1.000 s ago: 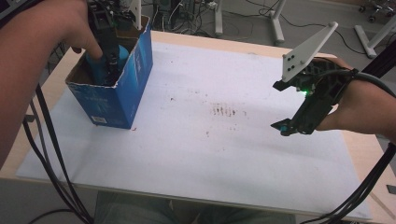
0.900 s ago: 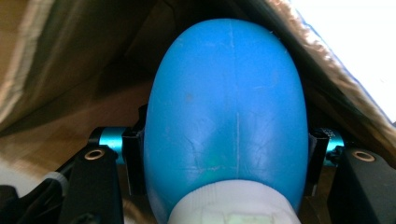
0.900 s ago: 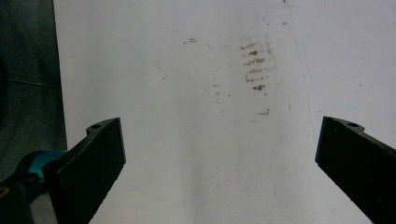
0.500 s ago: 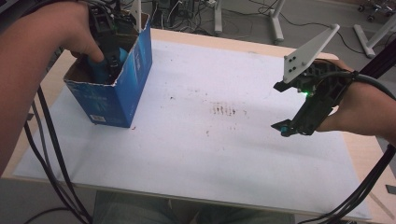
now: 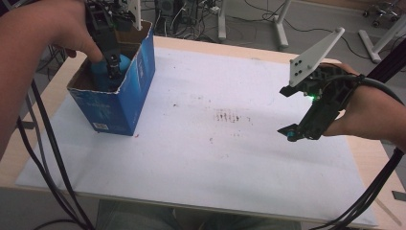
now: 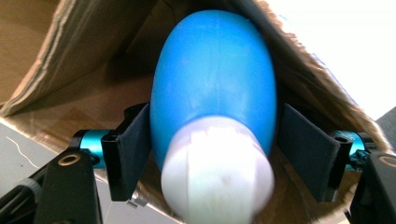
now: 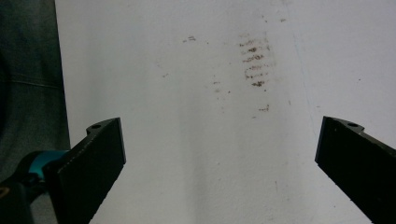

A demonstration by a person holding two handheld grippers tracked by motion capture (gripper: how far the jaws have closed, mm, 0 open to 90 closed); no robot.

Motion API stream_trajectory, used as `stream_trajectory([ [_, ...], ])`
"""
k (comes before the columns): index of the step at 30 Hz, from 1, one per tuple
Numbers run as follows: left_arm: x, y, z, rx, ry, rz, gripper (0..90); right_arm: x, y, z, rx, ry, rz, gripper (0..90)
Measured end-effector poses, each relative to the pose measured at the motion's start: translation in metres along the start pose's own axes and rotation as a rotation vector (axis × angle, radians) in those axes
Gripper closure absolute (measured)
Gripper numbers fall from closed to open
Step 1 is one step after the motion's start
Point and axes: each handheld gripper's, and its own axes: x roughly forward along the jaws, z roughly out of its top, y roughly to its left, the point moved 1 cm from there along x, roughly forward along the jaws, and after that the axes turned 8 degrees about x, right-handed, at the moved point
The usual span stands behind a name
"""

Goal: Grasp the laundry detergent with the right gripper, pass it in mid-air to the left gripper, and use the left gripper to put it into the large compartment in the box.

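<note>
An open blue cardboard box [image 5: 119, 105] stands at the table's far left. My left gripper [image 5: 112, 72] reaches down into it. A blue bottle [image 6: 215, 79] with a white cap [image 6: 217, 172] lies between its jaws, also seen as a blue shape [image 5: 98, 76] inside the box from above. The jaws have just been opening; the left pad [image 6: 135, 149] sits against the bottle and the right pad [image 6: 303, 154] stands a sliver off it. My right gripper [image 5: 293, 133] hovers over the table's right side, wide open [image 7: 219, 135], nothing between its jaws.
A white sheet [image 5: 230, 158] covers the tabletop, with brown smudges [image 5: 229, 116] near its middle, seen also in the right gripper view [image 7: 253, 60]. Cables trail from both grippers off the near edge. Desk legs and wires stand beyond the far edge.
The left gripper stays in the box over the bottle with hardly any shift. The right gripper has not moved.
</note>
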Motion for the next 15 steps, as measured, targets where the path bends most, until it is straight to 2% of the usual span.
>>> stream_trajectory([
  [7,-0.028,-0.008,-0.004,0.013,-0.022,0.018,23.3,-0.01,-0.003,-0.001,0.007,-0.012,-0.006,0.7],
  [11,-0.05,-0.017,-0.004,0.055,-0.015,0.041,20.8,-0.016,-0.005,-0.003,0.004,-0.016,-0.003,0.7],
  [13,-0.053,-0.02,-0.004,0.053,-0.023,0.048,20.7,-0.018,-0.006,-0.003,0.004,-0.017,-0.003,0.7],
  [15,-0.067,-0.028,0.0,0.09,-0.031,0.059,18.7,-0.02,-0.009,-0.003,-0.001,0.0,-0.006,0.7],
])
